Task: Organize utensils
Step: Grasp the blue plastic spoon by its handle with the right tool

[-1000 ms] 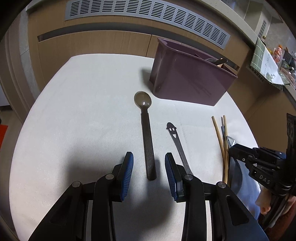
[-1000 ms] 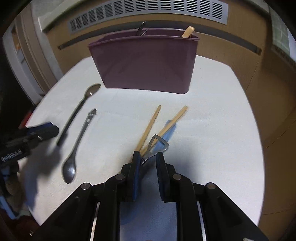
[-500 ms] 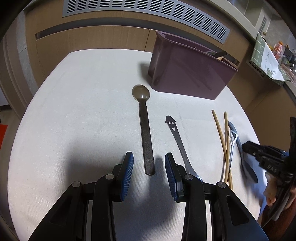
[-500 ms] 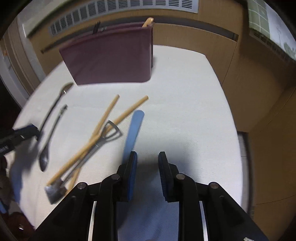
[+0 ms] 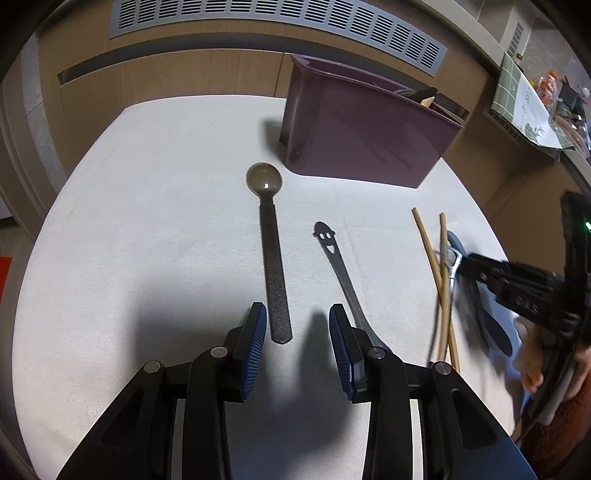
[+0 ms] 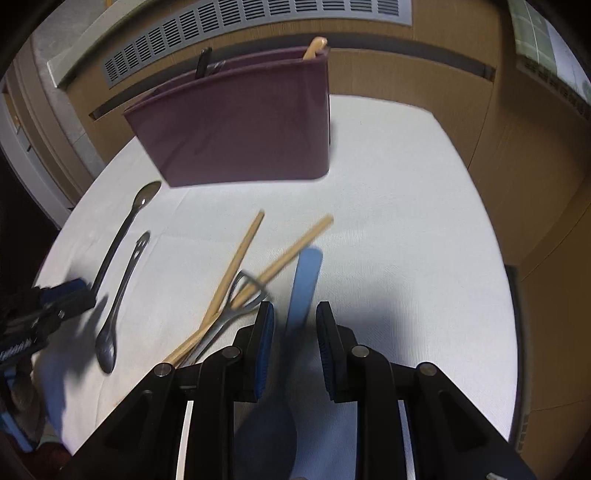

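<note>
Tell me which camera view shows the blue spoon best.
The right wrist view: the blue spoon lies lengthwise between the open right claw fingers, handle pointing toward the purple holder, bowl shadowed beneath the claw. The left wrist view shows it only at the right edge, dark, partly hidden behind that claw and beside the chopsticks.

I see a white cloth-covered table (image 5: 147, 206) against light wood cabinet panels (image 5: 166, 85), a grey slatted vent grille (image 5: 280, 26) running above them. At right, a counter (image 5: 524, 103) carries a green-checked cloth. A red patch of floor (image 5: 4, 273) shows at left.
</note>
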`<state>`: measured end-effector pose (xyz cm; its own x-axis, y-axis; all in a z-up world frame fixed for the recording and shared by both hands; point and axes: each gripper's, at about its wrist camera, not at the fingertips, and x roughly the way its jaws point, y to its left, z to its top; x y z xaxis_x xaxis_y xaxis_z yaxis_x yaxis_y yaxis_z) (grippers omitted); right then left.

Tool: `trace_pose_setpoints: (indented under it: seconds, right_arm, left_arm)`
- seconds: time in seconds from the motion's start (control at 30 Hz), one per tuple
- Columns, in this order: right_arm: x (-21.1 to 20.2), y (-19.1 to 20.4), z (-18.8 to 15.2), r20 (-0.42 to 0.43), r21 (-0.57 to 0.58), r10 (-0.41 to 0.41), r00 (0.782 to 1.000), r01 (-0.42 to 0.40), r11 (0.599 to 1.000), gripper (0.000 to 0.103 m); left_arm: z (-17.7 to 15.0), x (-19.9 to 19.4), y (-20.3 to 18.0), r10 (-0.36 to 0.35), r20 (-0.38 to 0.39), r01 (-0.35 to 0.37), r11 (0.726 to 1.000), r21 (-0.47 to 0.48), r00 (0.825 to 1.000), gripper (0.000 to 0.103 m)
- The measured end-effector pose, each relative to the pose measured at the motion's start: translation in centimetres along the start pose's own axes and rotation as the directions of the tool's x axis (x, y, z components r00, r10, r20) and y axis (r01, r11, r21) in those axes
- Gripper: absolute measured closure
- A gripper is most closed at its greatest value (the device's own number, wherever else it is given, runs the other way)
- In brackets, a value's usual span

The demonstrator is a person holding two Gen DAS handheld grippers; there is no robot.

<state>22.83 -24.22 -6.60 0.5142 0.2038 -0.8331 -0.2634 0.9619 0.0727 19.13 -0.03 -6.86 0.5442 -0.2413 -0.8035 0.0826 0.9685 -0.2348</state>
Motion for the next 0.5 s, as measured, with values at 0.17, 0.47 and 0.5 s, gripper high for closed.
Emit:
trace_pose_setpoints:
  seconds: [0.17,0.47,0.5]
  right_arm:
    - [0.1,0.5,0.4,0.026,-0.033,-0.019,1.000,0.019,0.999,0.093]
    - [-4.6,-0.6,-1.3,0.162,0.009,-0.011,0.987,0.010,1.000,0.093]
    - [-4.8,-0.6,-1.5,0.165,0.006,-0.007,0.986,0.006,1.000,0.093]
  left_arm:
    - [-0.1,0.0,-0.1,-0.007,0.000,0.007,1.000,0.003,1.000,0.067]
    - [1.0,0.8,0.5,0.053,0.026,-0.053,0.999,-0.010,0.998,0.067]
    - [1.3,1.0,0.5,0.058,0.027,-0.058,0.998,-0.005,0.998,0.067]
